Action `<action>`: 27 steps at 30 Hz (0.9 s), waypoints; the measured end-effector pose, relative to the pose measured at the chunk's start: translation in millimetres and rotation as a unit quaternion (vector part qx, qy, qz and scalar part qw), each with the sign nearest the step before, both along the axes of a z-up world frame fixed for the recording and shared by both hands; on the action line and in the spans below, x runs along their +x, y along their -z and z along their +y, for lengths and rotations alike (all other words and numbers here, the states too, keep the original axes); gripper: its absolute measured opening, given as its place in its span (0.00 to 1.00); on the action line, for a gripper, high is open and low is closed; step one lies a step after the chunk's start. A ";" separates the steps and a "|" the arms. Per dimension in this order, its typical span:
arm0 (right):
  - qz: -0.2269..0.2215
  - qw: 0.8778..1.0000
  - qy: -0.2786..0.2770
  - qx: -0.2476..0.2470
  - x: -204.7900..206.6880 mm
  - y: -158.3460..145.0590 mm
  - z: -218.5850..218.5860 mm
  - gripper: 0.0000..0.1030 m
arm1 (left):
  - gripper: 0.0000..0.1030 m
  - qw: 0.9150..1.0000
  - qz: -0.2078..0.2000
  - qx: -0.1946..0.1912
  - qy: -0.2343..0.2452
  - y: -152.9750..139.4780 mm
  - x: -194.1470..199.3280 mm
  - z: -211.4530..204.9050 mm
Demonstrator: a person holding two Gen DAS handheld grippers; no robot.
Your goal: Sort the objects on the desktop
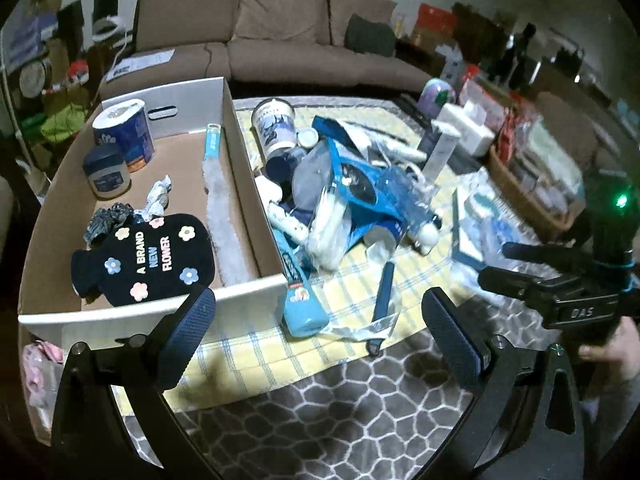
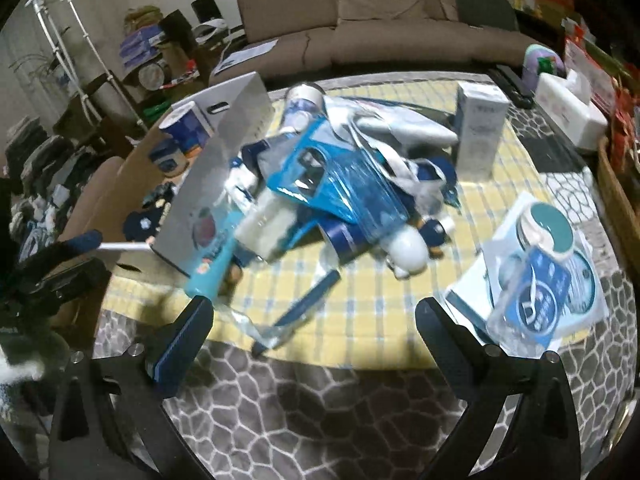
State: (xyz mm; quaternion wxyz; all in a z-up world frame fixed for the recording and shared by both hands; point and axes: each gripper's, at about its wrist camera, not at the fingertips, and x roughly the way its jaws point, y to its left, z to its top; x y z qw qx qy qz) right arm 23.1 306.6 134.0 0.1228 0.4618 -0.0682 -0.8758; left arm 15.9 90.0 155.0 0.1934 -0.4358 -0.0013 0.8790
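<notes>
where a yellow checked cloth (image 1: 256,344) fronts a brown sofa (image 1: 280,20), both claws gape wide, empty.

The black pouch (image 1: 138,258) in the box (image 1: 244,148) says "A BRAND NEW FLOWER". The right tongs (image 1: 492,260) say "DAS" on the body.

My right view smears: the pile (image 2: 336,200) of blue packets blurs, labels unreadable. At nine o'clock my left gripper (image 2: 86,240) is half cut by the edge. In the left view, the box wall (image 1: 256,184) hides the pile's lower left items.
</notes>
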 end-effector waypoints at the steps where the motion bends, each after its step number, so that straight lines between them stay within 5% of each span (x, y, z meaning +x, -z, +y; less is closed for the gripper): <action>1: 0.000 1.000 0.000 0.000 2.1 2.9 1.1 1.00 | 1.00 1.000 0.000 -0.005 -0.001 2.5 1.0 2.0; 19: 0.034 0.998 0.031 0.034 19.8 46.9 8.3 1.00 | 1.00 0.996 -0.003 -0.040 -0.077 44.1 21.6 9.2; 27: 0.045 0.993 0.049 0.098 15.9 71.3 1.3 1.00 | 1.00 0.989 -0.028 -0.057 -0.137 95.0 29.3 -1.5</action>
